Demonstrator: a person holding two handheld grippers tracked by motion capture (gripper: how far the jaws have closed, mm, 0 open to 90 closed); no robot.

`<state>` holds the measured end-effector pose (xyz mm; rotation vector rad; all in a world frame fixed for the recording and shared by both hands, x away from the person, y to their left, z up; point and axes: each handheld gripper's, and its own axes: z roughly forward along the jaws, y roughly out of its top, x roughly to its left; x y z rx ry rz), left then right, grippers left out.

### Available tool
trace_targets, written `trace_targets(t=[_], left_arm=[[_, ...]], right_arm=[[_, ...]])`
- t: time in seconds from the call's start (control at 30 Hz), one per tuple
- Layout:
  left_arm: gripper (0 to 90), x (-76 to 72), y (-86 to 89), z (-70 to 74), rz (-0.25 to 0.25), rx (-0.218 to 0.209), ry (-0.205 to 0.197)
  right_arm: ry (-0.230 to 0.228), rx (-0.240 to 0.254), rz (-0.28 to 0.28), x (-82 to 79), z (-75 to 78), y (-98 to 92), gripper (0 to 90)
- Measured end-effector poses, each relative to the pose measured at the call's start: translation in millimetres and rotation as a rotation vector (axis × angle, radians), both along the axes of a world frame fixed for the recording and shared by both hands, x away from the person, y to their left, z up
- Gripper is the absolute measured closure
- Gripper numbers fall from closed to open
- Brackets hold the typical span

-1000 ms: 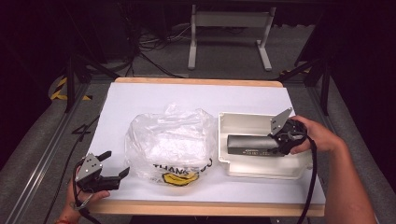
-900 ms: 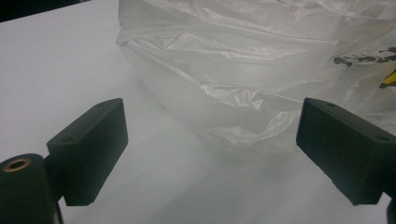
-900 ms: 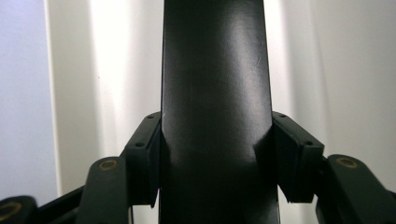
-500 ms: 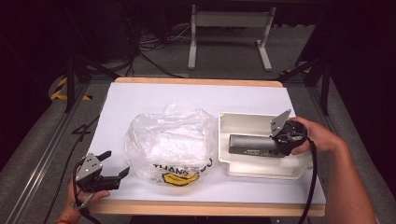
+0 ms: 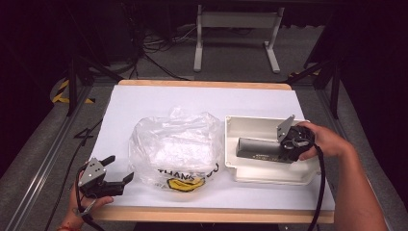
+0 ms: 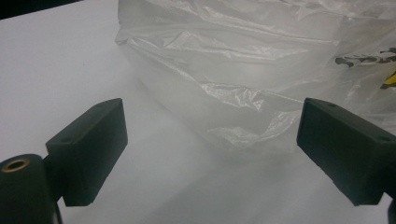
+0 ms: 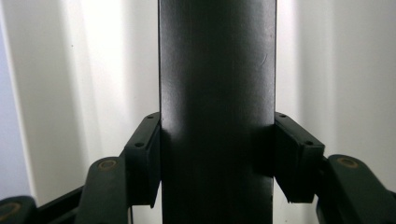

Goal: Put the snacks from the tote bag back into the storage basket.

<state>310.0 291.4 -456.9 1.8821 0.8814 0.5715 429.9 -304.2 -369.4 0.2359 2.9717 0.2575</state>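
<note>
A dark grey box-shaped bar (image 5: 260, 148) lies lengthwise in a white tray (image 5: 250, 126) at the table's right. My right gripper (image 5: 284, 150) is shut on the bar's right end; in the right gripper view both pads (image 7: 145, 156) press the bar's (image 7: 217, 93) sides. A crumpled clear plastic bag (image 5: 175, 147) with black print and a yellow mark sits at the table's middle. My left gripper (image 5: 119, 169) rests at the front left corner, open, jaws pointing toward the bag (image 6: 261, 70) with nothing between them.
White paper covers the wooden table (image 5: 202, 84). A metal stand (image 5: 235, 33) and cables lie on the floor beyond the far edge. Dark frame rails run along both sides.
</note>
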Motion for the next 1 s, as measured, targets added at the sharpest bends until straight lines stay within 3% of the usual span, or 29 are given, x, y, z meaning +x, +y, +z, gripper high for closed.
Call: trace_targets(t=[1.0], left_arm=[[9.4,-0.8,0.4,0.6,0.000,0.002,-0.003]], right_arm=[[-0.070,-0.040,-0.080,3.5,1.5,-4.7,37.2]])
